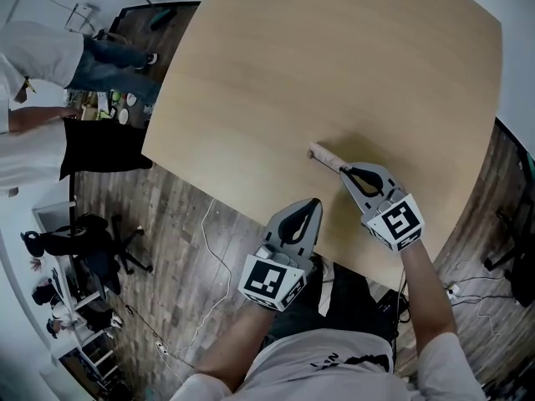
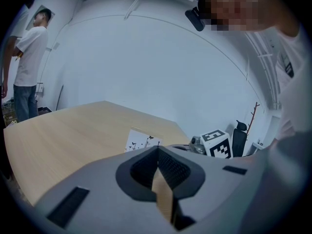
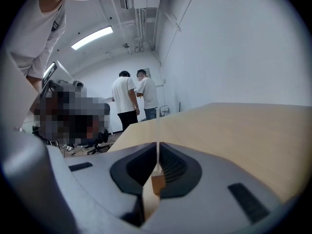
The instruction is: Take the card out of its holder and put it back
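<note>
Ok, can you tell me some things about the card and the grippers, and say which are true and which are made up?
1. The right gripper is shut on the card. True.
2. The left gripper holds the holder. False: it is shut on nothing, back by the near edge of the table.
3. The card stands in its holder. True.
4. Lots of toys sit on the table. False: only the holder and card show on it.
</note>
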